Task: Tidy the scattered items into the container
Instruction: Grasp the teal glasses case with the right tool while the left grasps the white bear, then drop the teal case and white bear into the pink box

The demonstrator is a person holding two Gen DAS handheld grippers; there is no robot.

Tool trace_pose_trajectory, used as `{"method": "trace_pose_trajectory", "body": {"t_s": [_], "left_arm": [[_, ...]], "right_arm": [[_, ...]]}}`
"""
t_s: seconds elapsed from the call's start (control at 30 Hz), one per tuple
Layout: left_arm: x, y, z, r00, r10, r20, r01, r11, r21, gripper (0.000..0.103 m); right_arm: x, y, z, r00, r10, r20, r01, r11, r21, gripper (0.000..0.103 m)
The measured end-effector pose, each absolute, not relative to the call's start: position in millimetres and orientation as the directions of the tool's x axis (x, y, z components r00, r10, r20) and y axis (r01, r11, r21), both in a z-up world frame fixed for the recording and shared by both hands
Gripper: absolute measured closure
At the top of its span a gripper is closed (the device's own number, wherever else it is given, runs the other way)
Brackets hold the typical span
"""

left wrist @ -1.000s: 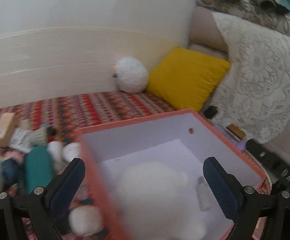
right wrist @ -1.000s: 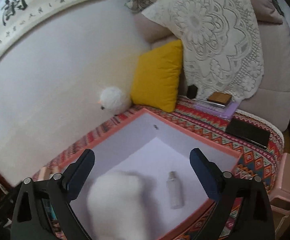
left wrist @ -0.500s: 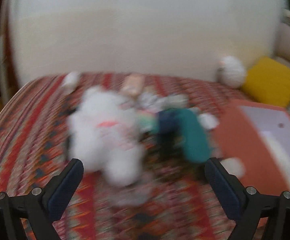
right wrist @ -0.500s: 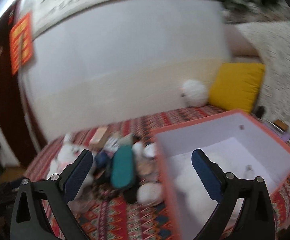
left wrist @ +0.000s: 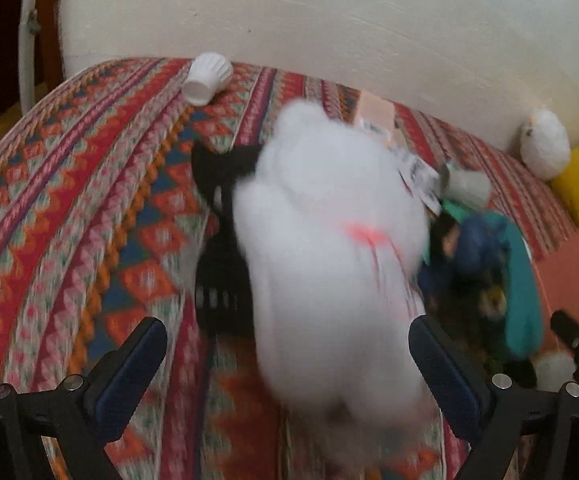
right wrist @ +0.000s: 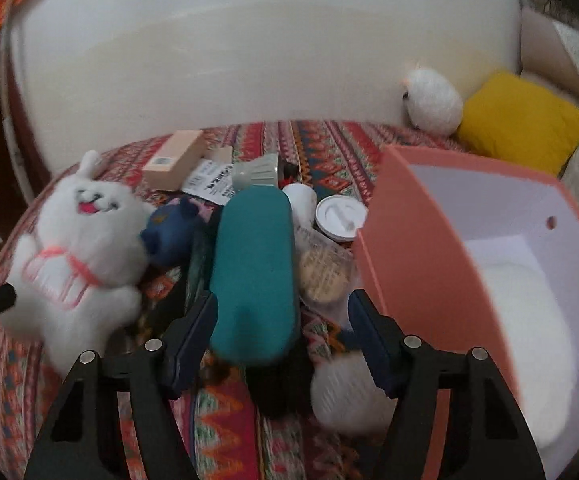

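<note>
Inside orange box [right wrist: 421, 264] one white plush [right wrist: 529, 320]; beside it, on bed [left wrist: 69, 200], one bunny [right wrist: 85, 248] between wide-open, empty left claw [left wrist: 287, 344], one teal case [right wrist: 253, 276] between half-open right claw [right wrist: 281, 320], nothing gripped.

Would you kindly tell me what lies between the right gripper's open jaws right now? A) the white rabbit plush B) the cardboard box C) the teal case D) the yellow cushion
C: the right gripper has its jaws spread on either side of the teal case, while the rabbit plush sits off to the left.

white plush rabbit [right wrist: 77, 256], teal case [right wrist: 255, 272], coral box [right wrist: 441, 256]
</note>
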State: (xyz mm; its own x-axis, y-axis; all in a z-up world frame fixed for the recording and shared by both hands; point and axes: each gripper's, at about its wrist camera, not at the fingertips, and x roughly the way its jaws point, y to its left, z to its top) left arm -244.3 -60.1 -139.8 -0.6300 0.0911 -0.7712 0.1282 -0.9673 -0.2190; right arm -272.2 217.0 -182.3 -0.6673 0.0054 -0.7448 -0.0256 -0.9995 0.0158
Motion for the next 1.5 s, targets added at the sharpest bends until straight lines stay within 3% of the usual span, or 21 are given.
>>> {"method": "trace_pose_trajectory", "body": {"t_s": [0.07, 0.13, 0.23, 0.3, 0.33, 0.53, 0.83, 1.5], "left_arm": [[-268.4, -57.5, -143.5, -0.611, 0.084, -0.787, 0.107, -0.976, -0.187, 0.003], [-288.6, -53.2, -151.7, -0.584, 0.09, -0.807, 0.082, -0.982, -0.169, 0.003], [-310.7, -42.9, -167.6, -0.536, 0.137, -0.833, 0.03, -0.983, -0.181, 0.003], [-320.5, -29.1, -180.6, -0.499, 0.143, -0.855, -0.002, -0.986, -0.164, 0.003], [-320.3, -24.4, -183.7, -0.504, 0.134, -0.853, -0.009, -0.989, -0.15, 0.003], [-298.1, -20.9, -180.4, -0.592, 0.13, -0.795, 0.001, -0.987, -0.162, 0.013], [-219.8, -29.4, -156.5, -0.668, 0.165, -0.726, 0.042, -0.965, -0.258, 0.013], [-51.3, -60.3, -9.0, -0.851, 0.205, -0.484, -0.022, -0.934, -0.356, 0.013]], "right_arm": [[-296.2, 213.8, -196.7, -0.632, 0.017, -0.775, -0.033, -0.999, 0.005, 0.031], [-313.7, 213.5, -209.7, -0.608, -0.032, -0.793, -0.021, -0.998, 0.056, 0.021], [-330.9, 211.2, -224.1, -0.583, -0.048, -0.811, -0.029, -0.996, 0.08, 0.013], [-339.1, 212.1, -232.0, -0.566, -0.069, -0.821, -0.022, -0.995, 0.099, 0.019], [-341.3, 212.4, -233.7, -0.562, -0.109, -0.82, 0.0, -0.991, 0.131, 0.032], [-329.5, 219.8, -220.1, -0.575, -0.136, -0.807, -0.025, -0.983, 0.184, 0.033], [-279.7, 228.7, -181.1, -0.589, -0.3, -0.75, 0.003, -0.929, 0.369, 0.033], [-108.0, 231.7, -64.2, -0.75, -0.437, -0.497, 0.232, -0.877, 0.421, 0.033]]}}
